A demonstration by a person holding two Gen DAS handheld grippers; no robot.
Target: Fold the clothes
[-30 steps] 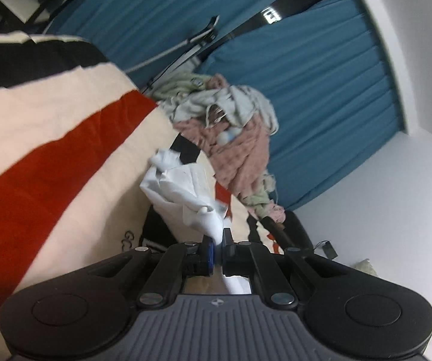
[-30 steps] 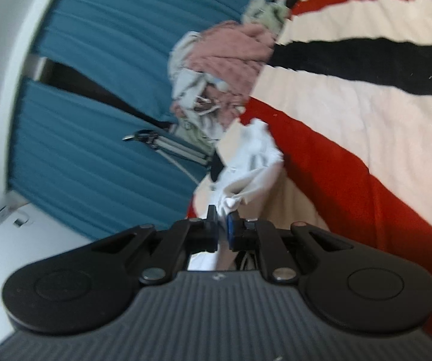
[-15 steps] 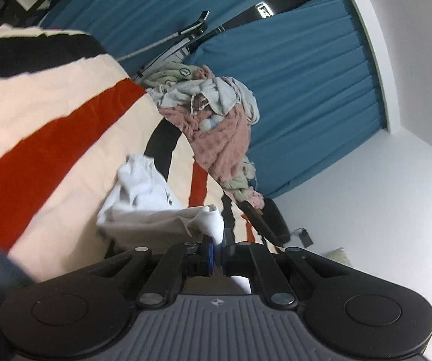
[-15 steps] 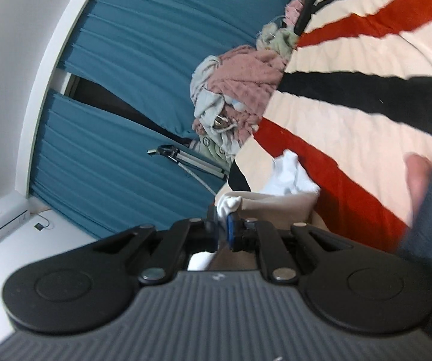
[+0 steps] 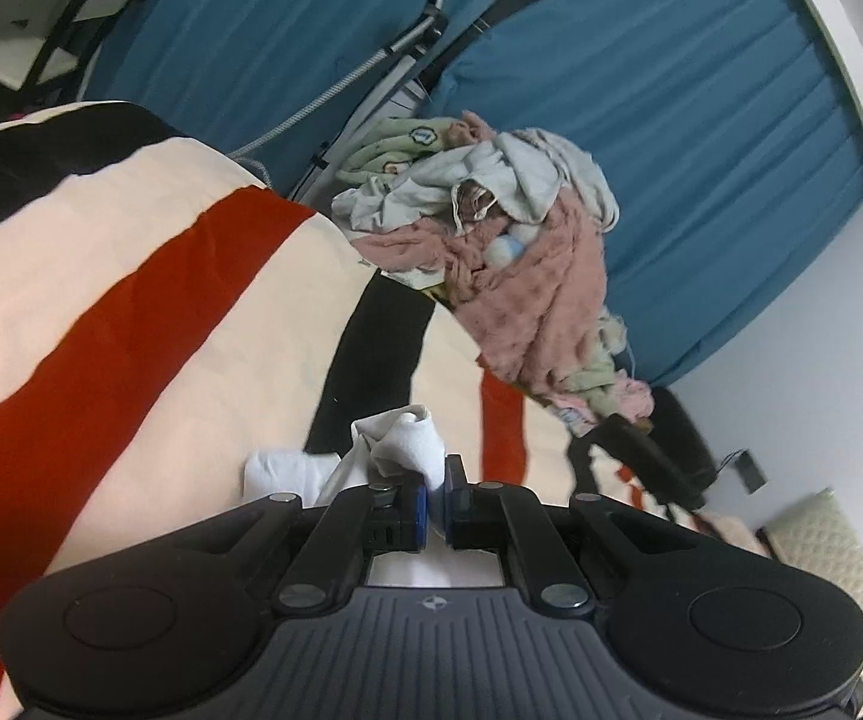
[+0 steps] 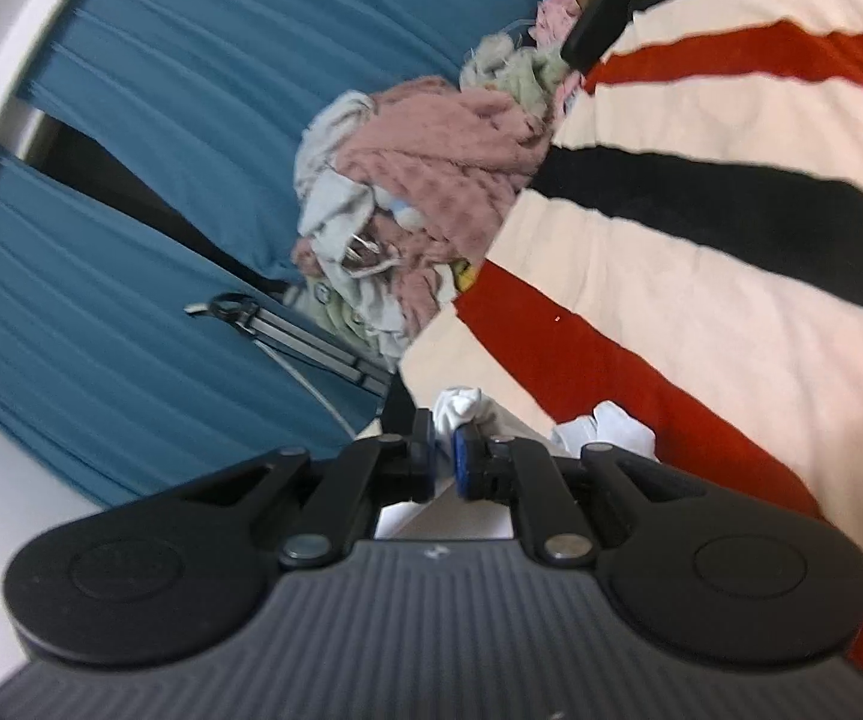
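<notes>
Currently you are working over the striped bed cover [image 5: 131,312], whose cream, red and black bands are spreading out ahead of both sets of jaws. Beyond them, blue curtains [image 5: 701,138] are hanging behind the bed, and a heap of clothes [image 5: 521,252], pink, grey and pale green, is lying at the cover's far edge, well ahead of the jaws. A black object [image 5: 659,450], which you cannot identify from these views, is lying past the heap.

You are holding the white garment [image 5: 407,444] with both grippers. Your left gripper [image 5: 436,495] is pinching a bunched fold of it, jaws clenched on the cloth, with the rest trailing off to the jaws' left side and beneath them. Your right gripper [image 6: 445,461] is gripping another bunched part [image 6: 458,408], jaws closed on the fabric; more white cloth [image 6: 611,429] is showing just right of those jaws, lying against the cover.
</notes>
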